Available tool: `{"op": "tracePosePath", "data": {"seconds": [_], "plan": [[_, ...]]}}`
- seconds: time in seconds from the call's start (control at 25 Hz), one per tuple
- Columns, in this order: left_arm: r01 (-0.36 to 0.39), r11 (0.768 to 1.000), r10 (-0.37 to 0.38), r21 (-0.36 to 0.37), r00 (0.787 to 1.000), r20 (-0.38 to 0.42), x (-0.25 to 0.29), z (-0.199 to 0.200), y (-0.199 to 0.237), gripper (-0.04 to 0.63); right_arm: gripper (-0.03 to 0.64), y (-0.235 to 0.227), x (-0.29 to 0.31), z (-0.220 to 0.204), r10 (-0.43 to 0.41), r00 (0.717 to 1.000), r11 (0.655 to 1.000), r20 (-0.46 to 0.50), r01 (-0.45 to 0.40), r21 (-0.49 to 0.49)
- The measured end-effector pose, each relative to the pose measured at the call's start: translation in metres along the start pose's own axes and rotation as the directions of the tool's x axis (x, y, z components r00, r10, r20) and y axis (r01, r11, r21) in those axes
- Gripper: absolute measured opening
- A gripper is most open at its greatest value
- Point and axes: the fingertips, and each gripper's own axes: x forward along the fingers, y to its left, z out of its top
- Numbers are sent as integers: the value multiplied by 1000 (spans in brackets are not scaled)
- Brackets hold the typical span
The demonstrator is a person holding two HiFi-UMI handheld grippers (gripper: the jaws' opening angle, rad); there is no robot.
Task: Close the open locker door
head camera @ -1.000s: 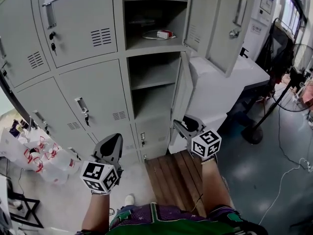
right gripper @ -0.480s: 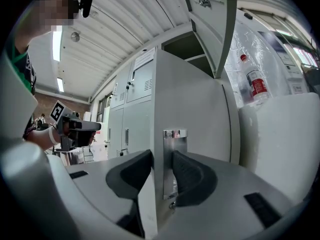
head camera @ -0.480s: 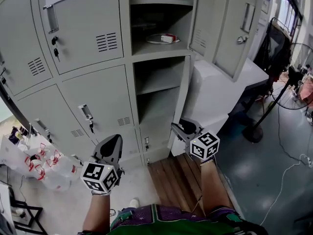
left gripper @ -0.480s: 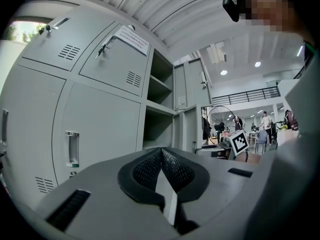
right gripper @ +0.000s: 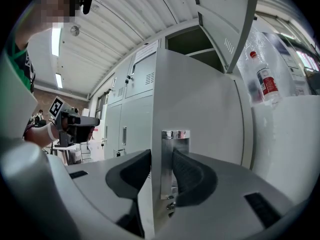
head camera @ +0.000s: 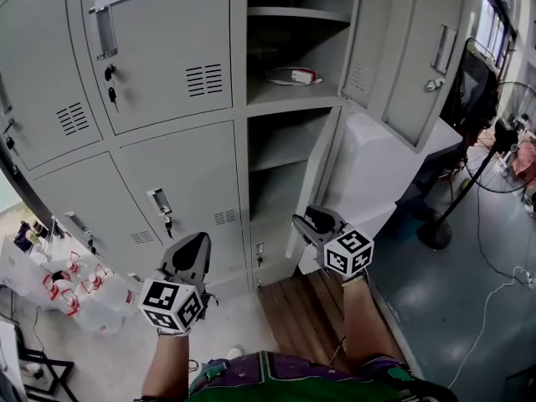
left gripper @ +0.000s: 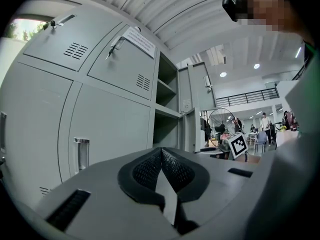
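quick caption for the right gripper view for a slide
Right gripper clamped on the chrome handle at the edge of the open grey locker door.

Two claws [head camera: 199,239] [head camera: 306,217], two open locker doors [head camera: 313,170] [head camera: 419,53], one standing fan [head camera: 505,134]

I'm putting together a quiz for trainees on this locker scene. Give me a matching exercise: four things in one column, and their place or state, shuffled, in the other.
1 left gripper
2 right gripper
3 plate
4 upper locker door

A on a shelf inside an open locker
B shut, empty
C clamped on the lower locker door at its handle
D swung open, untouched

Pairs: 1-B, 2-C, 3-A, 4-D
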Motion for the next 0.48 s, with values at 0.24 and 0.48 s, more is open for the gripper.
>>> {"op": "tracePosePath", "data": {"seconds": [0.24, 0.48], "plan": [[0, 1000, 0, 11, 1000, 13, -2, 8, 18, 21, 147, 6, 26, 2, -7, 1000, 1000, -15, 7, -13], [-16, 1000, 16, 8, 1000, 21, -8, 10, 37, 21, 146, 8, 48, 5, -10, 1000, 1000, -12, 10, -17]]}}
